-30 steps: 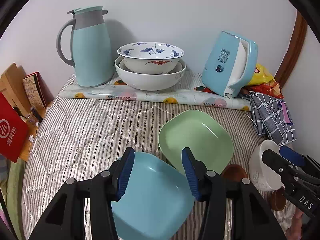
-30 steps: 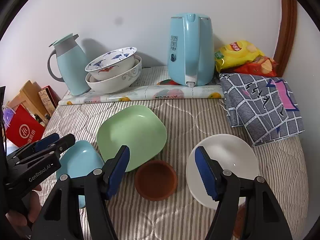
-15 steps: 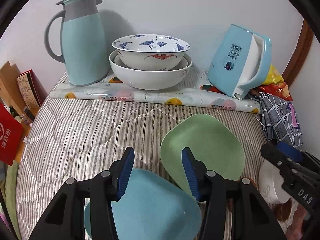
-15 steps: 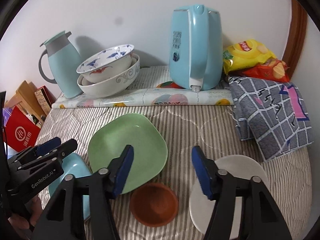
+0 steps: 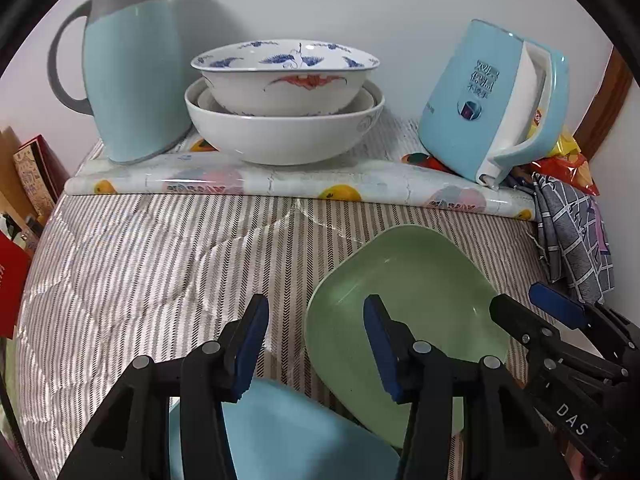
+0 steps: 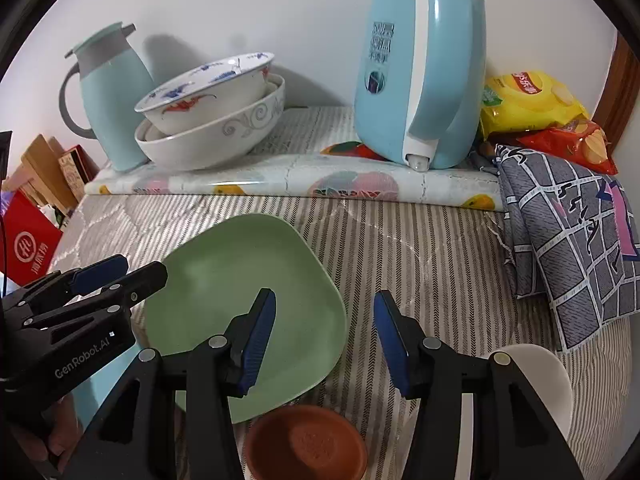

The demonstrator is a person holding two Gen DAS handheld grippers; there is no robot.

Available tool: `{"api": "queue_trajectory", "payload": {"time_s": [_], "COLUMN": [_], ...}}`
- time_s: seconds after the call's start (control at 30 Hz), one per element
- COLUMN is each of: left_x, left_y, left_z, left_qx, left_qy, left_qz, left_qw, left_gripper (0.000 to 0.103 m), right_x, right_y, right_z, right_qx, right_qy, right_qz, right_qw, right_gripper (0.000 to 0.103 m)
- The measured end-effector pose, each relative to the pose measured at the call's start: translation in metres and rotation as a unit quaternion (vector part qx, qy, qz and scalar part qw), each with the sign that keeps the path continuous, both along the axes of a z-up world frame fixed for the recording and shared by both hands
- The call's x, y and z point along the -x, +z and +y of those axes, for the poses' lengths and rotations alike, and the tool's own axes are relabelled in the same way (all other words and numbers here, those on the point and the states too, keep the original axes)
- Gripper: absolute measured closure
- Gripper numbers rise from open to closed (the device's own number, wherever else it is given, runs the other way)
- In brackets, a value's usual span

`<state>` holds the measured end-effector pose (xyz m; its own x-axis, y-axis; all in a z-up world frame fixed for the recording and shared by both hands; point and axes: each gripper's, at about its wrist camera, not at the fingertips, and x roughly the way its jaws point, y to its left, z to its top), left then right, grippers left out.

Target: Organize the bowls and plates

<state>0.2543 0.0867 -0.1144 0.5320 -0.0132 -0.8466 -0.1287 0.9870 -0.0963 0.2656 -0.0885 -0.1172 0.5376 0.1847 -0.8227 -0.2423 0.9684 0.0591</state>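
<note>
Right gripper (image 6: 325, 340) jaws closing, nothing between them, over the green plate's (image 6: 240, 300) right edge. Left gripper (image 5: 316, 344) apart, empty, above the blue plate (image 5: 304, 436). Both plates lie on the striped surface (image 5: 160, 264); brown bowl (image 6: 306, 444) just beside green plate.

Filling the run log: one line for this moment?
left hand-held gripper: open, empty | right hand-held gripper: closing, empty | green plate: on cloth

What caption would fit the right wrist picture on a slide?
Right gripper, jaws closing on nothing, above the green plate and brown bowl on the striped cloth.
</note>
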Motion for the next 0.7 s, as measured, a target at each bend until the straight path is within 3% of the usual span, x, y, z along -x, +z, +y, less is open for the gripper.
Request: {"api": "queue_trajectory", "payload": {"time_s": [0.53, 0.7], "left_x": [-0.021, -0.026], "left_y": [-0.024, -0.028], "left_z": [0.003, 0.001], "left_qx": [0.017, 0.019], "left_qy": [-0.004, -0.004], "left_qz": [0.026, 0.03], "left_qw": [0.9995, 0.9994], "left_gripper": [0.056, 0.057], "right_x": [-0.017, -0.02], "right_y": [-0.019, -0.025], "right_z": [0.009, 0.012], "right_qx": [0.018, 0.022], "right_qy": [0.011, 0.015], "right_qz": [0.02, 0.032], "right_qw": [1.0, 0.999], "right_gripper": [0.052, 0.064]}}
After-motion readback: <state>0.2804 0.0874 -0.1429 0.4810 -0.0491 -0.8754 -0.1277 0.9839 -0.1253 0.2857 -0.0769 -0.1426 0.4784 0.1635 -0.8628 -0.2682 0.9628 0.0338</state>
